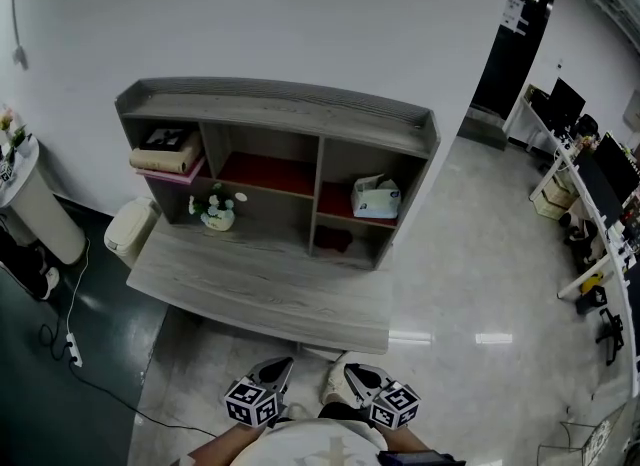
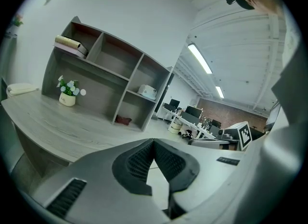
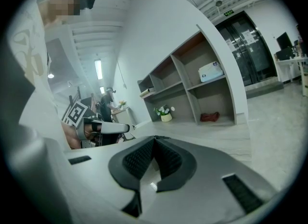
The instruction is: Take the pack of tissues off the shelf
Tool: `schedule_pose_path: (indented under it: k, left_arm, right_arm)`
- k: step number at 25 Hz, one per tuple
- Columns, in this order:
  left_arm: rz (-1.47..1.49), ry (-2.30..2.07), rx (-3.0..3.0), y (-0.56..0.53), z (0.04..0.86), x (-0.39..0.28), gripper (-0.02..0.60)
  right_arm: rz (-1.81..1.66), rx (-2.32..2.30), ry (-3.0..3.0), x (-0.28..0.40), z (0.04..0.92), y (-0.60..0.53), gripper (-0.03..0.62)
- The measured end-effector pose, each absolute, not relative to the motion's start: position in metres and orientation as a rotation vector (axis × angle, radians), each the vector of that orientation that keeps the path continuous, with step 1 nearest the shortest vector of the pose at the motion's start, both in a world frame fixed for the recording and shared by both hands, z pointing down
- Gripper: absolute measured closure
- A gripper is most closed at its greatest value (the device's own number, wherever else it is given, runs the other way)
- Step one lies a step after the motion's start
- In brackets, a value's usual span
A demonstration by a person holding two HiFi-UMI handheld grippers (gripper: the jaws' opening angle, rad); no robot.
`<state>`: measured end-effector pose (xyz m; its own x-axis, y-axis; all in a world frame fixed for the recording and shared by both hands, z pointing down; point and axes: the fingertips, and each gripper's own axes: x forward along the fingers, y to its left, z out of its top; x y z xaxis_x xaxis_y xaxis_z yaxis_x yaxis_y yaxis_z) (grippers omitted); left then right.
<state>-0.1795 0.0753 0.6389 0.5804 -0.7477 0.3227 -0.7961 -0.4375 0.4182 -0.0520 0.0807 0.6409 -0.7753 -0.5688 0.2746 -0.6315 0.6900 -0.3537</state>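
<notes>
I see the white-blue tissue pack (image 1: 375, 197) in the right compartment of the grey wooden shelf (image 1: 280, 104), well ahead; right gripper (image 1: 347, 362) nearer than left gripper (image 1: 281, 364) (both closed, empty).

1. Tissues (image 1: 375, 197): white-and-blue pack, lying flat in the right column's upper compartment, on a red-lined board.
2. Shelf (image 1: 280, 104): grey wood, open-fronted, upright, three columns.

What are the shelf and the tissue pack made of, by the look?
Shelf: likely grey wood-grain laminate, matte; streaky grain shows on its top. Pack of tissues: white-and-blue wrapper, plastic film or card; too small to tell.
</notes>
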Motion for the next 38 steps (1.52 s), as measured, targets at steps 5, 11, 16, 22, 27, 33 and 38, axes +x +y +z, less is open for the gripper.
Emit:
schedule_pose_path:
  k: [5, 11, 16, 22, 27, 33, 38]
  left_arm:
    - [0.134, -1.247, 2.270, 0.059, 0.639, -0.182, 0.568]
    - [0.145, -1.251, 2.282, 0.028, 0.635, -0.173, 0.568]
    - [0.138, -1.261, 2.294, -0.004, 0.627, -0.164, 0.569]
    - [0.153, -1.241, 2.300, -0.031, 0.627, -0.147, 0.568]
    - [0.166, -1.234, 2.305, -0.055, 0.628, -0.135, 0.568]
    - [0.169, -1.248, 2.307, -0.084, 0.627, -0.126, 0.568]
    - [0.175, -1.256, 2.316, -0.106, 0.624, -0.118, 0.568]
  right_arm:
    - [0.661, 0.973, -2.789, -0.055, 0.637, 0.056, 0.591]
    - [0.670, 0.959, -2.795, -0.048, 0.639, 0.027, 0.591]
    - [0.660, 0.956, -2.804, -0.041, 0.635, -0.003, 0.591]
    - [0.663, 0.968, -2.807, -0.027, 0.635, -0.035, 0.591]
    - [0.667, 0.986, -2.806, -0.013, 0.638, -0.058, 0.591]
    - [0.655, 0.996, -2.819, 0.000, 0.636, -0.088, 0.590]
    - [0.656, 1.008, -2.825, 0.010, 0.635, -0.112, 0.591]
